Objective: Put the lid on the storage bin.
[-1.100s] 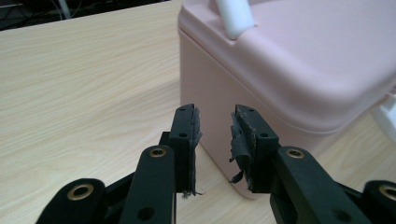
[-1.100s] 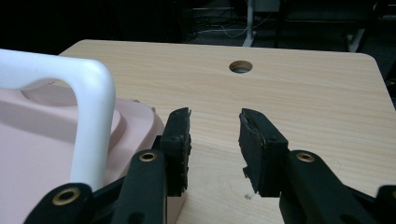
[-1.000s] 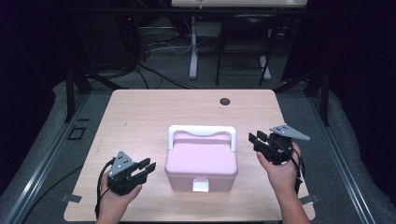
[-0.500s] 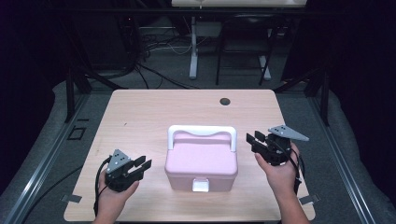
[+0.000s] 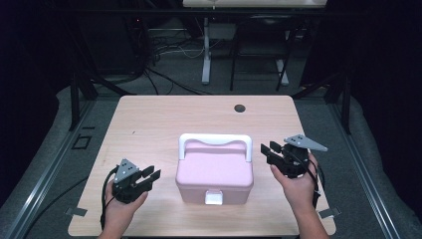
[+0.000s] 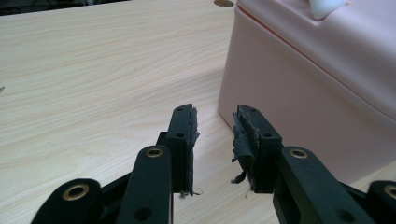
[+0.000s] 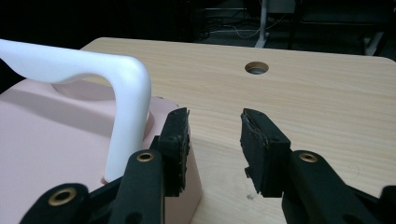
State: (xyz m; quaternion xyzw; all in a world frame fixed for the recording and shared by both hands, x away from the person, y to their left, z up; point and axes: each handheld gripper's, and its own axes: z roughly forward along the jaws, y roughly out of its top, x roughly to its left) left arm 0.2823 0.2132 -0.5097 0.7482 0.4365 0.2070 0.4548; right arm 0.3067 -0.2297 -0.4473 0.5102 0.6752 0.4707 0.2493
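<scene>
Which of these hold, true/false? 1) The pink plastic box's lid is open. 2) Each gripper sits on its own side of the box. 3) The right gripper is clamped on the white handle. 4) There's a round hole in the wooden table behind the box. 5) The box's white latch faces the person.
1) The pink plastic box has its lid open: false. The lid sits closed.
2) True: the left gripper is at its left, the right gripper at its right.
3) False: in the right gripper view the jaws stand apart with nothing between them, beside the white handle.
4) True: the round hole is in the wooden table behind the box.
5) True: the white latch is on the near face.
</scene>
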